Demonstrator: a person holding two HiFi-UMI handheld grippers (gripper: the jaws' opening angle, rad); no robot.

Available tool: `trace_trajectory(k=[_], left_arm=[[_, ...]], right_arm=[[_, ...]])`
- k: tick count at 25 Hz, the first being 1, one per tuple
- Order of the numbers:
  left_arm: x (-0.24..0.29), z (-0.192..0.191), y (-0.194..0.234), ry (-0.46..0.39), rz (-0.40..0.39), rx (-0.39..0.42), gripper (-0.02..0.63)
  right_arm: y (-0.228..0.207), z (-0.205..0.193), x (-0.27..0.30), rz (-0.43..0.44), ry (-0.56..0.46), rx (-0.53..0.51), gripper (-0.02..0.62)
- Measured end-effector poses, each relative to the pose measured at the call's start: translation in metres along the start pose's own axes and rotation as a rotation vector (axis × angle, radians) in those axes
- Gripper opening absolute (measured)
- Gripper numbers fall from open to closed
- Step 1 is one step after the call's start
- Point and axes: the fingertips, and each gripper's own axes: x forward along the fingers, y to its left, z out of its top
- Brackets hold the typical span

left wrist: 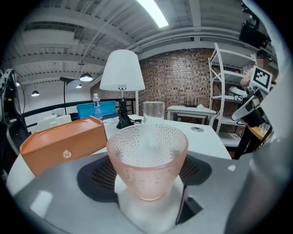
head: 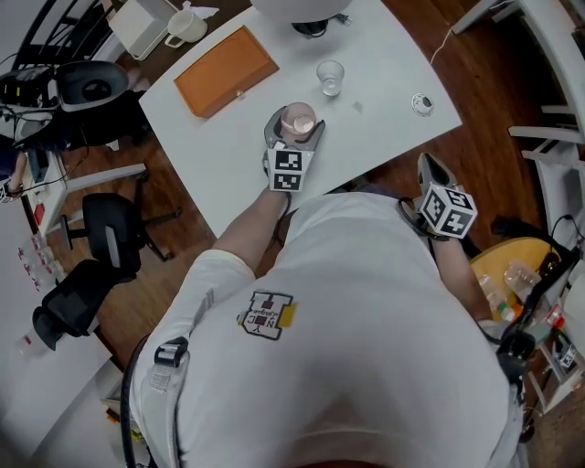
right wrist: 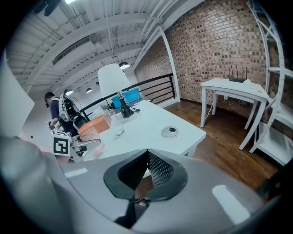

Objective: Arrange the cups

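A pink dimpled cup (head: pixel 298 120) (left wrist: pixel 147 160) stands upright on the white table (head: pixel 388 55) near its front edge. My left gripper (head: pixel 296 122) (left wrist: pixel 146 179) is open around it, one jaw on each side, and the dark pads (left wrist: pixel 94 176) stand clear of its wall. A clear glass (head: pixel 330 78) (left wrist: pixel 153 111) (right wrist: pixel 117 123) stands a little farther back and to the right. My right gripper (head: pixel 431 170) (right wrist: pixel 147 154) is shut and empty, held off the table's front right edge above the wooden floor.
An orange box (head: pixel 226 70) (left wrist: pixel 59 141) lies left of the cups. A white lamp (left wrist: pixel 122 71) stands at the back, a white mug (head: pixel 186 27) at the far left corner, a round metal grommet (head: pixel 421 103) (right wrist: pixel 170 132) at the right. Office chairs (head: pixel 110 239) stand left of the table.
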Motion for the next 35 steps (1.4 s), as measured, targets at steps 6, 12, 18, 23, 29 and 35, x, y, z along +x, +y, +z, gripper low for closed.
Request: trace_trajectory(k=[6, 12, 18, 23, 29, 35], left_arm=[[-0.013, 0.024, 0.027, -0.046, 0.020, -0.003, 0.383], [-0.021, 0.062, 0.093, -0.088, 0.074, -0.007, 0.383], [-0.008, 0.098, 0.159, -0.092, 0.114, 0.009, 0.383], [0.019, 0.110, 0.191, -0.070, 0.115, 0.009, 0.383], [0.046, 0.119, 0.227, -0.054, 0.131, -0.041, 0.383], [0.062, 0.117, 0.240, -0.016, 0.127, -0.059, 0.383]], right_arm=[[0.011, -0.004, 0.004, 0.018, 0.003, 0.015, 0.000], [0.028, -0.010, 0.005, 0.032, -0.006, 0.013, 0.000], [0.028, -0.016, -0.003, -0.013, -0.030, 0.049, 0.000], [0.020, -0.023, -0.016, -0.081, -0.050, 0.105, 0.000], [0.011, -0.036, -0.032, -0.152, -0.054, 0.152, 0.000], [0.006, -0.044, -0.042, -0.191, -0.063, 0.194, 0.000]])
